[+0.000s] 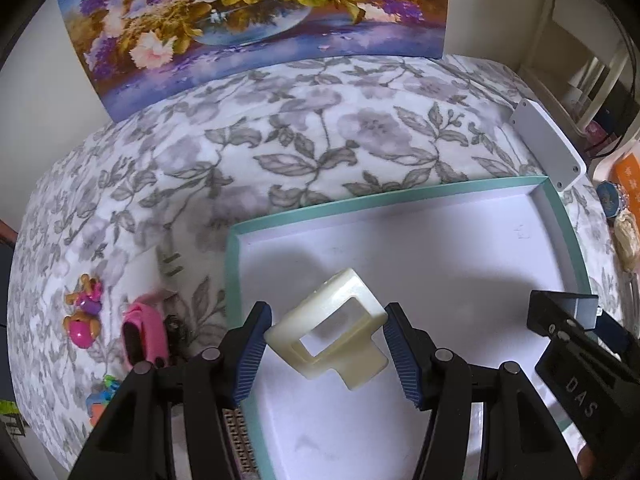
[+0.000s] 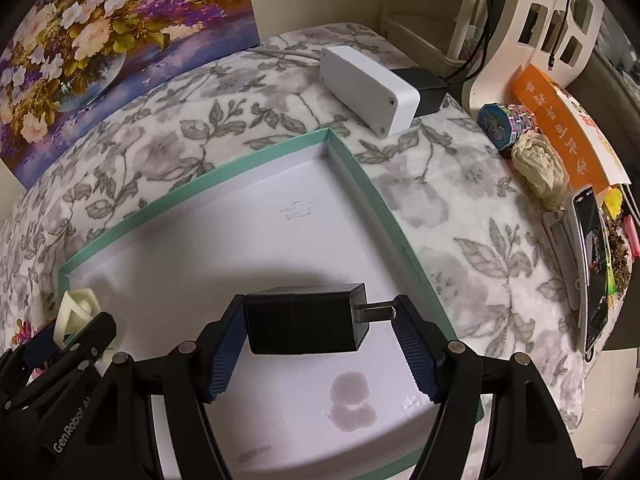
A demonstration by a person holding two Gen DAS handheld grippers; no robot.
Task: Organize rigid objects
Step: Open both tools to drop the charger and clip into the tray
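- Left wrist view: the left gripper is clamped on a cream plastic bracket, its blue pads pressing the piece from both sides.
- The bracket hangs tilted above the white floor of the teal-rimmed tray, toward the tray's left rim.
- The tray rests on a grey floral cloth.
- Left of the tray on the cloth lie a pink toy, a small pink and orange figure and a white plug.
- Beyond the tray's far right corner sits a white box; behind the tray a flower painting leans on the wall.
- The right gripper shows over the tray's right rim, carrying something black.
- Right wrist view: the right gripper is closed around a black charger, one pad on its flat end, the other on its metal prongs.
- The charger is held level above the tray, near its right rim.
- A greyish stain marks the tray floor beneath the charger.
- The left gripper with the bracket is over the tray's left side.
- Beyond the tray's far corner stands the white box.
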